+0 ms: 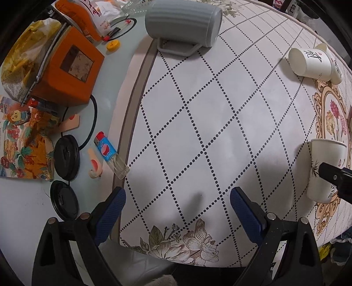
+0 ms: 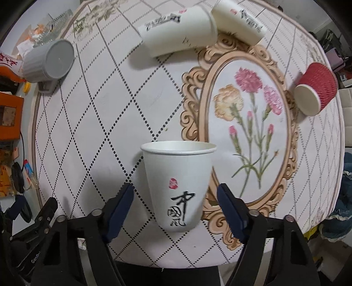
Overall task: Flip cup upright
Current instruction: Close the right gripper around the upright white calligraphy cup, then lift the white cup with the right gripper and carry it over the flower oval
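Note:
A white paper cup point(image 2: 178, 187) with black calligraphy stands upright on the patterned tablecloth point(image 2: 123, 103), between the fingers of my right gripper point(image 2: 176, 198). The jaws are open with a gap on each side of the cup. The same cup shows at the right edge of the left wrist view point(image 1: 323, 169). My left gripper point(image 1: 178, 200) is open and empty above the cloth near the table's front edge. Two white paper cups point(image 2: 178, 30) point(image 2: 239, 19) lie on their sides at the far end. A red ribbed cup point(image 2: 316, 88) lies on its side at the right.
A grey ribbed mug point(image 1: 182, 22) lies on its side at the far left of the cloth. Left of the cloth sit an orange box point(image 1: 68, 70), a lighter point(image 1: 107, 151), black lids point(image 1: 66, 156) and printed paper point(image 1: 24, 140).

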`<state>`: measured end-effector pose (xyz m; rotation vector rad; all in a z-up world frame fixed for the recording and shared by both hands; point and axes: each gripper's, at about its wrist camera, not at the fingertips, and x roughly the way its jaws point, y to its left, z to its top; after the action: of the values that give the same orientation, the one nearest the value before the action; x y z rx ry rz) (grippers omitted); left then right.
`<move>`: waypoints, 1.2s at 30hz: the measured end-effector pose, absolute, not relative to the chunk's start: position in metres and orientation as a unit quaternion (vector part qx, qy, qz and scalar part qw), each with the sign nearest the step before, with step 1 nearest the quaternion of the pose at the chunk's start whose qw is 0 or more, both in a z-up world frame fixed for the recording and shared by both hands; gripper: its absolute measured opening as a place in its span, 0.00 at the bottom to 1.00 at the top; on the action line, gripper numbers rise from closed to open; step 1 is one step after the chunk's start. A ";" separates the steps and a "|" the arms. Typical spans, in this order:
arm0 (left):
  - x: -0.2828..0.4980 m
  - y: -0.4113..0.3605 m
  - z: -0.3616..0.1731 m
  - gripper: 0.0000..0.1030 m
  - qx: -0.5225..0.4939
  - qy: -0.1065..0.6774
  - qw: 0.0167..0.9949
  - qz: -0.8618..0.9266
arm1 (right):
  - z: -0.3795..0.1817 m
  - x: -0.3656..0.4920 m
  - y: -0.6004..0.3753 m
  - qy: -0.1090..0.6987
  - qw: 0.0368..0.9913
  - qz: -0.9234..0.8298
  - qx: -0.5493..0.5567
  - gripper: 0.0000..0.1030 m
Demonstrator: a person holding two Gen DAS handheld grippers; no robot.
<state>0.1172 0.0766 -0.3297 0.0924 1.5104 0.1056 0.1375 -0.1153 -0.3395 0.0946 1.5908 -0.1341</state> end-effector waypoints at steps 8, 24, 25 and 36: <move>0.125 0.073 -0.334 0.94 0.056 0.687 0.723 0.035 | -0.347 0.139 -0.119 0.711 0.697 -0.069 0.071 0.60; 0.167 0.054 -0.344 1.00 0.044 0.686 0.726 -0.006 | -0.293 0.143 -0.154 0.512 0.846 -0.103 0.107 0.60; 0.171 0.052 -0.346 1.00 0.045 0.685 0.727 -0.007 | -0.296 0.143 -0.156 0.499 0.854 -0.108 0.100 0.60; 0.193 0.040 -0.368 1.00 0.061 0.681 0.730 -0.014 | -0.329 0.128 -0.144 0.421 0.897 -0.136 0.026 0.61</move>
<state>0.1930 0.0403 -0.3678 0.1338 1.4985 -0.0316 0.1281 -0.1441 -0.3294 0.0529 0.8721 -0.2810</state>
